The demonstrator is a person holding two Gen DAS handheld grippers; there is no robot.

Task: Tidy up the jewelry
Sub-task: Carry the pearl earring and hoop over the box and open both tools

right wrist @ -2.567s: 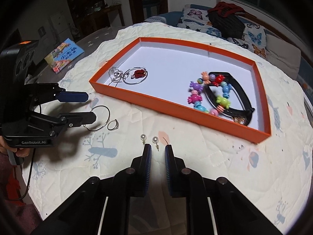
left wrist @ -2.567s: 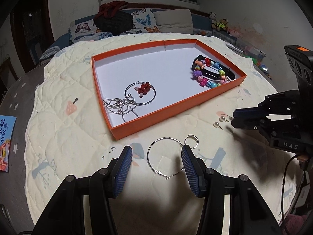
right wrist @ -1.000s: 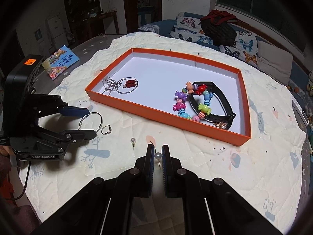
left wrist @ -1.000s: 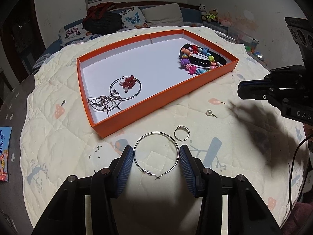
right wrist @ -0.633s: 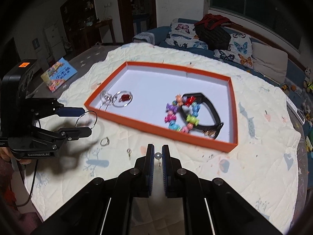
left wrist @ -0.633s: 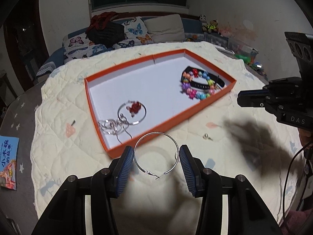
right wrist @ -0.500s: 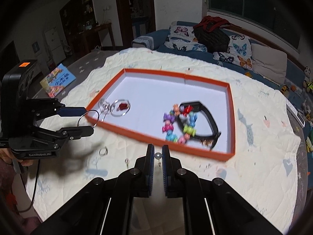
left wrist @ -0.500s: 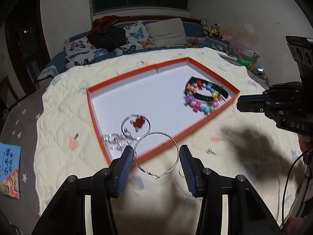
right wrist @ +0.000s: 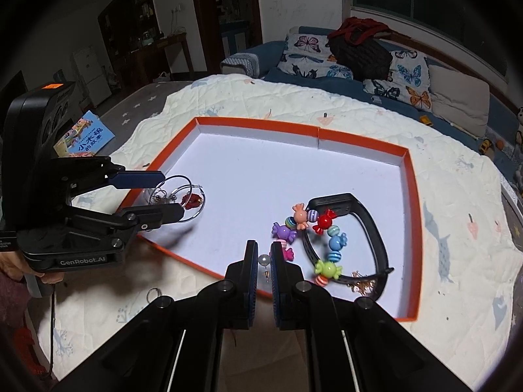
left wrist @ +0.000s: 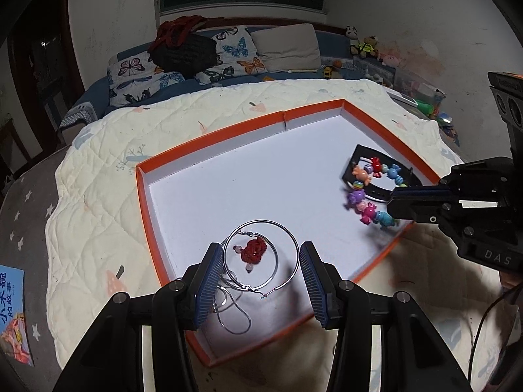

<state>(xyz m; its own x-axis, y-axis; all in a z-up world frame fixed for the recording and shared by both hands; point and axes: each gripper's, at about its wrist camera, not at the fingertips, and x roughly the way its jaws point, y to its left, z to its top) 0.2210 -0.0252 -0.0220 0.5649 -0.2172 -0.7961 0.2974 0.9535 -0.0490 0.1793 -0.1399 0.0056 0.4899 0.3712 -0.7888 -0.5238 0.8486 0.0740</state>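
Both grippers over the orange tray, each carrying one piece of jewelry.

Your left gripper grips a large silver hoop earring across its width between half-spread fingers, above the tray's near-left corner, where a smaller hoop with a red charm and a silver chain lie. Your right gripper has its fingers pinched on a pearl stud earring over the near rim of the orange tray, just beside the candy-bead bracelet and black band. A small ring lies on the quilted bench outside the tray.
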